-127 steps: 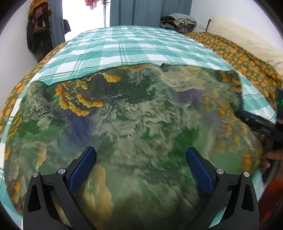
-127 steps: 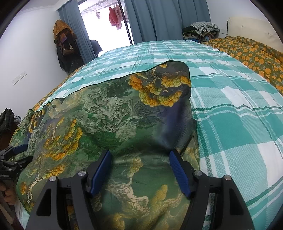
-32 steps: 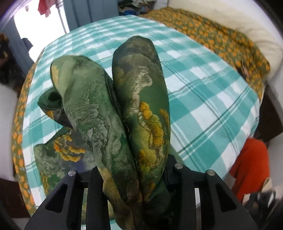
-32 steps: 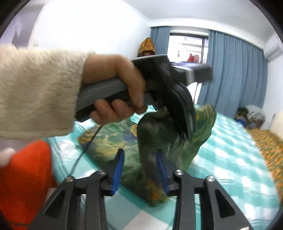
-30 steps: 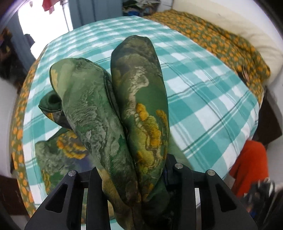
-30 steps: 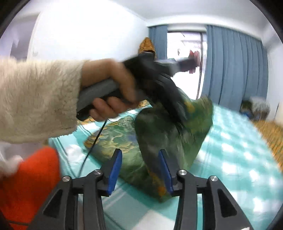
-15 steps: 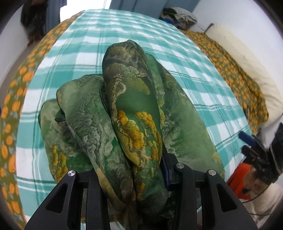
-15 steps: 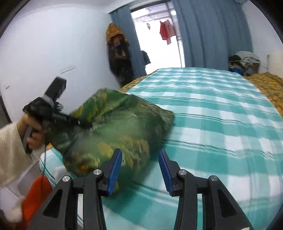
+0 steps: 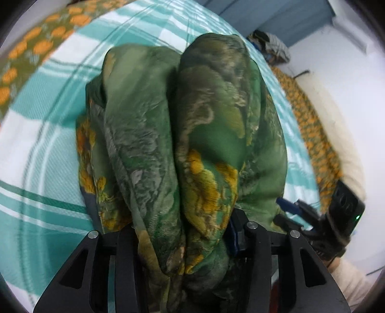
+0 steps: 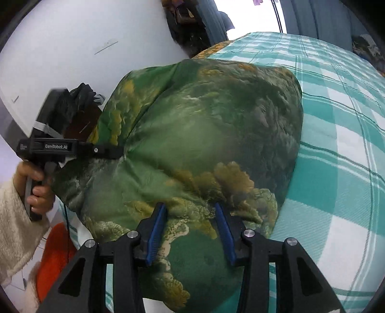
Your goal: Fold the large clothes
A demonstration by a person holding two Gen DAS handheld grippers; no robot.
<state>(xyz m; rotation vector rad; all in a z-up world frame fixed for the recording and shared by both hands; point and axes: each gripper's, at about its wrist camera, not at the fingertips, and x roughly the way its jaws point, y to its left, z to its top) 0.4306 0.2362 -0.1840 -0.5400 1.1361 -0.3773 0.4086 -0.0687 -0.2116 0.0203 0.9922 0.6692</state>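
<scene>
A large green garment [image 9: 187, 134] with yellow-orange and grey print is gathered into thick folds over the teal checked bed [image 9: 36, 154]. My left gripper [image 9: 182, 231] is shut on a bunched edge of it, which runs up between the jaws. In the right wrist view the garment [image 10: 207, 134] billows as a wide mound, and the left gripper [image 10: 115, 151] grips its left side. My right gripper [image 10: 190, 224] is open, its blue pads over the near edge of the cloth without pinching it. It also shows in the left wrist view [image 9: 288, 209] at the right.
The teal checked cover [image 10: 341, 154] spreads to the right. An orange-patterned blanket [image 9: 312, 125] and a cream pillow [image 9: 346, 154] lie at the far side. A white wall [image 10: 72, 48], dark hanging clothes [image 10: 187, 21] and blue curtains stand behind. An orange object [image 10: 53, 260] lies low at the bed's edge.
The left gripper has lowered the bunched garment toward the bed. The right gripper has moved in close, with its open pads now over the garment's near edge.
</scene>
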